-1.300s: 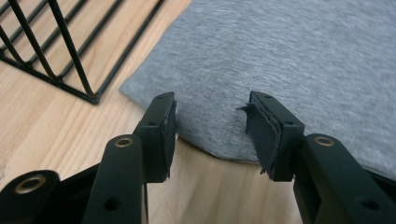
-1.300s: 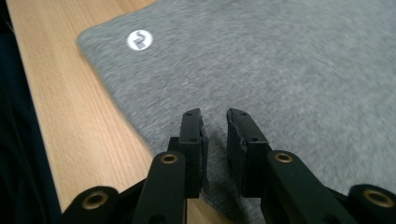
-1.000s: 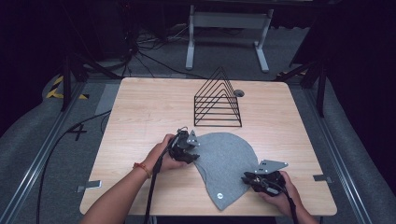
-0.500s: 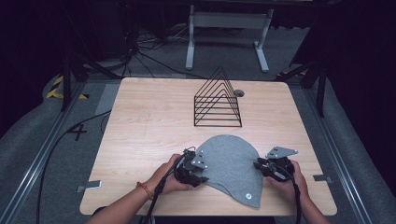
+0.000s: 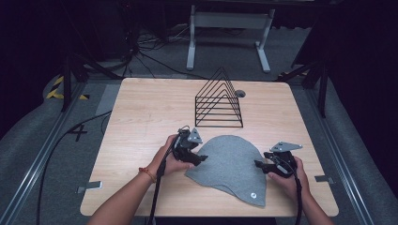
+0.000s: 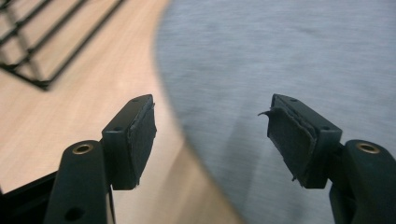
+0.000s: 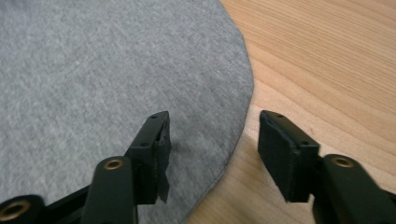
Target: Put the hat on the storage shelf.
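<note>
While one cap (image 5: 230,166) lies flat, two claws gape.

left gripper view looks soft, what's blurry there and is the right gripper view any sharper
Left gripper view: the grey cloth and wire rack are smeared and soft, while the fingers stay sharp. Right gripper view: crisper, showing the cloth's weave and the table grain. High view: table lit, surroundings dark.

Left tongs (image 5: 202,158) and right tongs (image 5: 259,164) both gape, pointing inward.

My view: light wooden table (image 5: 141,108), grey carpet floor (image 5: 42,136), white metal stand (image 5: 227,21) behind, dark surroundings, cables (image 5: 145,56) trailing
</note>
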### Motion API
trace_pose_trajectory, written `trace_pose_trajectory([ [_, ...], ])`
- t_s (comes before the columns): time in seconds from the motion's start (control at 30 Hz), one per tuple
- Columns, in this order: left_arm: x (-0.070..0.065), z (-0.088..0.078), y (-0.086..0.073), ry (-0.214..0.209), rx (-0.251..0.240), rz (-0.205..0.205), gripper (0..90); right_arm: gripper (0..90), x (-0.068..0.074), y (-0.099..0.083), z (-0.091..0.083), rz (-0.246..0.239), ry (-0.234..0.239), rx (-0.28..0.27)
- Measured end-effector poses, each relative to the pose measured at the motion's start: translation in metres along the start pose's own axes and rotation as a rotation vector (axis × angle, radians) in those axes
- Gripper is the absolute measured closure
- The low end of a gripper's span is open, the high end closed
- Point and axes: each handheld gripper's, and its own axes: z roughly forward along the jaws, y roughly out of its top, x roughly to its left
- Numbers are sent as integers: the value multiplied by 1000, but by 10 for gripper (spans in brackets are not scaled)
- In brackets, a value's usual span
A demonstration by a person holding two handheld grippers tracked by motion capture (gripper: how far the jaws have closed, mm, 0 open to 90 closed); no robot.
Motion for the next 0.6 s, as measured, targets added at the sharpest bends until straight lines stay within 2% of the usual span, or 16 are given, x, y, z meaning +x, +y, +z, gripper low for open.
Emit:
trace_pose_trajectory([
  [0.03, 8, 10, 1, -6, 25, -11, 327, 439, -1, 0, 1, 12, 12, -7],
  [0.07, 12, 15, 2, -21, 35, -31, 295, 397, -2, 2, 5, 16, 10, 10],
  [0.1, 17, 22, 1, -15, 30, -53, 298, 385, -2, 5, 8, 12, 9, 6],
  [0.17, 18, 26, 1, -7, 49, -48, 280, 396, -2, 6, 10, 5, 12, 8],
  [0.2, 20, 28, 2, -20, 39, -56, 280, 396, -2, 6, 10, 5, 12, 8],
  [0.23, 21, 29, 2, -33, 40, -62, 286, 419, -2, 7, 10, -8, 17, 11],
  [0.3, 21, 30, 3, -31, 40, -58, 311, 468, -2, 9, 10, -15, 30, 22],
  [0.33, 20, 30, 5, -34, 47, -61, 330, 506, -3, 10, 10, -12, 34, 25],
  [0.37, 18, 29, 11, -50, 79, -50, 438, 573, -4, 13, 11, 1, 27, 34],
  [0.4, 18, 29, 11, -50, 79, -50, 498, 573, -4, 13, 11, 1, 27, 34],
  [0.43, 14, 28, 17, -58, 118, -36, 539, 631, -5, 16, 13, 15, 23, 36],
  [0.5, 12, 29, 18, -64, 116, -33, 629, 656, -5, 18, 14, 15, 17, 39],
  [0.53, 11, 29, 18, -73, 122, -34, 651, 722, -5, 20, 14, 13, 27, 54],
  [0.6, 13, 28, 18, -88, 124, -43, 671, 754, -5, 20, 14, 18, 35, 55],
])
